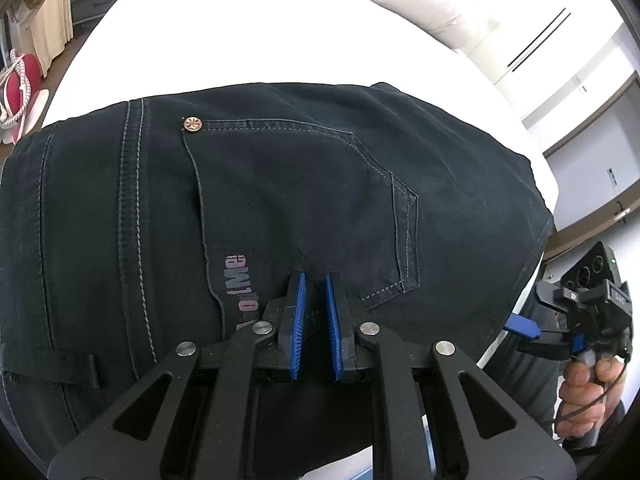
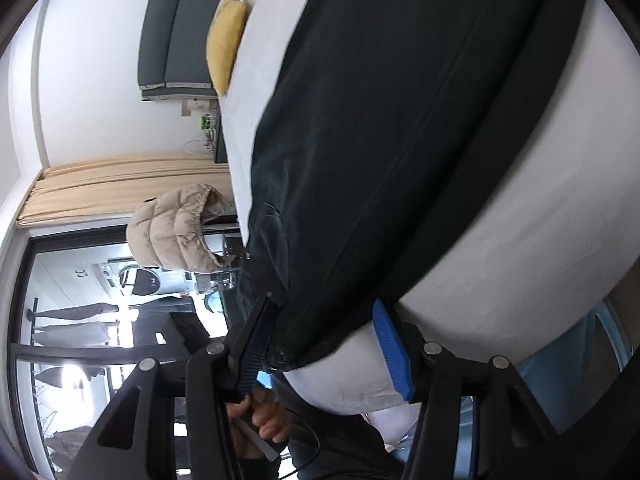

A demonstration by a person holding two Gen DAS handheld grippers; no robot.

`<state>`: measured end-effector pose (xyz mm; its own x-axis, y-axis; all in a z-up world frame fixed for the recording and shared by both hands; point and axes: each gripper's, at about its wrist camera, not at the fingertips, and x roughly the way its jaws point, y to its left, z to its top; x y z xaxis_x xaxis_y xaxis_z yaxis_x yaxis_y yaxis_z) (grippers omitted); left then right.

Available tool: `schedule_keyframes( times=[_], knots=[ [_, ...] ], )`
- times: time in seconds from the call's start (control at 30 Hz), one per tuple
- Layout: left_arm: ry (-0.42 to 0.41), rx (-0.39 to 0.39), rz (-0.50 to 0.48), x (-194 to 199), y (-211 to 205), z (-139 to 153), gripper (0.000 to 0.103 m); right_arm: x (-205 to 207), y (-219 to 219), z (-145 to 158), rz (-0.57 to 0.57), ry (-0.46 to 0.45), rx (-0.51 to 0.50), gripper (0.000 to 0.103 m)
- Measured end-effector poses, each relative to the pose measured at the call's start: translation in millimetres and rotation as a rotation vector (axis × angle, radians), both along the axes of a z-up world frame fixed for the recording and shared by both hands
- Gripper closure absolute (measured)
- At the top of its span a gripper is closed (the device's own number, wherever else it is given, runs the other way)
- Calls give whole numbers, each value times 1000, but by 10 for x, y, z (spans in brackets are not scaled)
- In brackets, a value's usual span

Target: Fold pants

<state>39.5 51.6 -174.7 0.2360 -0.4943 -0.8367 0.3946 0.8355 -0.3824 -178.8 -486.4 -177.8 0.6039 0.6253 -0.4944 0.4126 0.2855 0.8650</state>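
The dark pants (image 1: 280, 200) are spread on the white bed (image 1: 248, 40); the back pocket (image 1: 304, 208) is shown only in the left view. The left tool (image 1: 316, 280) is nearly closed, pinching a small fold of pocket fabric; the right tool (image 2: 324, 320) is held wide open around the pants' near edge, a yellow pillow (image 2: 226, 44) seen far beyond.

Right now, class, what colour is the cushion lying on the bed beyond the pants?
Mustard yellow; the cushion shows best in the right wrist view.

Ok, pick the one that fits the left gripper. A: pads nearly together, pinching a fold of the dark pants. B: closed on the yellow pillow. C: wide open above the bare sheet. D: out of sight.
A: in the left wrist view the left gripper has its blue pads close together with a ridge of the dark pants caught between them.
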Motion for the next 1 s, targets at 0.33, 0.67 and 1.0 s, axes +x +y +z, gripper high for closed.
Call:
schedule_keyframes(
  times=[0.33,0.67,1.0],
  knots=[
    [-36,64,-4,-215,78,153,91,204,10,-129,6,2,33,94],
    [-54,78,-26,-497,236,219,91,-43,1,-217,0,16,16,100],
    [-38,54,-14,-513,337,212,91,-208,-707,-167,-228,-24,-7,100]
  ],
)
